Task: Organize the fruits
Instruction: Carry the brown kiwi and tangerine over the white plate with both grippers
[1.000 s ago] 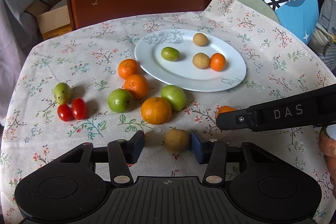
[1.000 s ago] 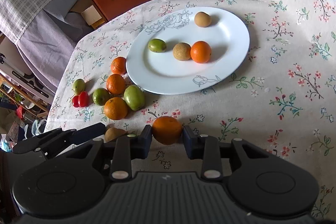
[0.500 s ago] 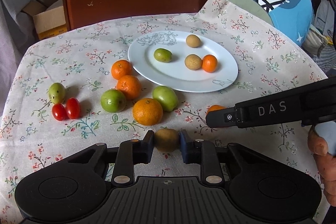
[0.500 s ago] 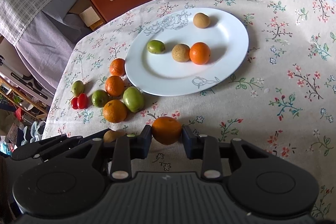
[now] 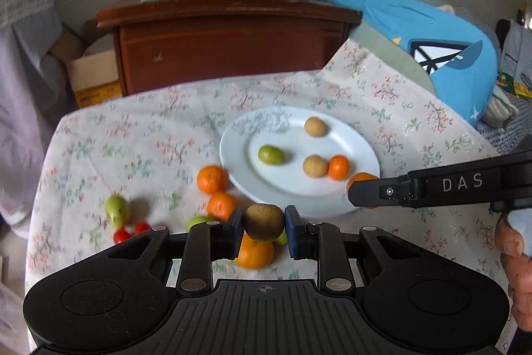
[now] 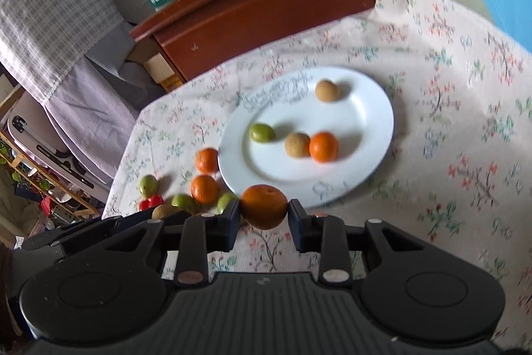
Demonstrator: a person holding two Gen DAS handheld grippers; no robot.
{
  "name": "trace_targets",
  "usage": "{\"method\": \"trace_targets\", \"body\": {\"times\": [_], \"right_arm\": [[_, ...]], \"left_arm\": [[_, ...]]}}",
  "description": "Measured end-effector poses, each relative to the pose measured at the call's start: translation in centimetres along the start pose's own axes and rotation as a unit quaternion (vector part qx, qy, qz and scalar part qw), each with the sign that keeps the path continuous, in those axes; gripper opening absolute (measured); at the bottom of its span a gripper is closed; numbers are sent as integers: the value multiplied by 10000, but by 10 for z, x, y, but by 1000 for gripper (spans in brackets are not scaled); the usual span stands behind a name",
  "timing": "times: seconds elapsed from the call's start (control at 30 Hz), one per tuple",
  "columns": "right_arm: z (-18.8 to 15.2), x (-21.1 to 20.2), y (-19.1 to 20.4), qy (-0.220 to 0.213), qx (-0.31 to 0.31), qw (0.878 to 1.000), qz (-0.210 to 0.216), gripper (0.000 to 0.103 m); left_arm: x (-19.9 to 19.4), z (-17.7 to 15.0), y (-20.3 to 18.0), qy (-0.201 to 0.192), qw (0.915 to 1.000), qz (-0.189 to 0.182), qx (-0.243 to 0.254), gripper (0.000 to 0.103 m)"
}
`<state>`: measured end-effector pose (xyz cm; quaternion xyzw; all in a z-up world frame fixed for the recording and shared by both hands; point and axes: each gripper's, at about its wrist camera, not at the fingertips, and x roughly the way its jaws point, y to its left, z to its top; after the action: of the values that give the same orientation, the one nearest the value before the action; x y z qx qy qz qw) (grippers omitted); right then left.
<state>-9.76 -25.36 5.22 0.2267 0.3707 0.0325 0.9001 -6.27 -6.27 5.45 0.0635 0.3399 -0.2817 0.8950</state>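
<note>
a: two fruits are carried now. the left claw [image 5: 263, 226] is closed on a brown kiwi [image 5: 263, 222], and the right claw [image 6: 263, 215] is closed on an orange mandarin [image 6: 264, 206]. i think both are above the table [image 6: 465, 135], not resting on it.

b: so which step is it?

a: i judge it is the transport to the white plate [image 6: 372, 118], where four fruits already lie. next, each claw should go over a free part of the plate, come low, and open gently, because round fruit can roll off the rim.

b: what does one view show that the other does not?

a: the left view shows the right claw from the side, near the front rim of the plate, with the mandarin partly hidden behind its finger. the right view shows more of the plate and only a small part of the kiwi at the lower left. the loose fruits beside the plate appear in both, a little blurred.
</note>
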Motion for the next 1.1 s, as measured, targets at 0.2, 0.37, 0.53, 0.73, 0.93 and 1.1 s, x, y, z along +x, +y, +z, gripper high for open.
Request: {"method": "trace_targets", "body": {"times": [0.2, 0.37, 0.53, 0.73, 0.93, 1.1], "right_arm": [[26, -8, -6, -294, -120, 9995, 19, 31], [41, 1, -15, -321, -251, 9990, -163, 32], [48, 16, -24, -200, -186, 9993, -261, 31], [53, 33, -31, -102, -133, 9991, -385, 31], [57, 45, -39, 10, 76, 9991, -414, 31], [58, 54, -44, 68, 222, 9989, -417, 32]], "left_arm": [[10, 25, 4, 53, 9997, -200, 146, 24], [30, 33, 9, 275, 9993, -245, 95, 24], [51, 39, 7, 397, 9986, -299, 174, 24], [70, 42, 4, 513, 9976, -426, 159, 24], [85, 45, 1, 621, 9968, -482, 116, 24], [92, 47, -4, 640, 9967, -458, 197, 24]]}}
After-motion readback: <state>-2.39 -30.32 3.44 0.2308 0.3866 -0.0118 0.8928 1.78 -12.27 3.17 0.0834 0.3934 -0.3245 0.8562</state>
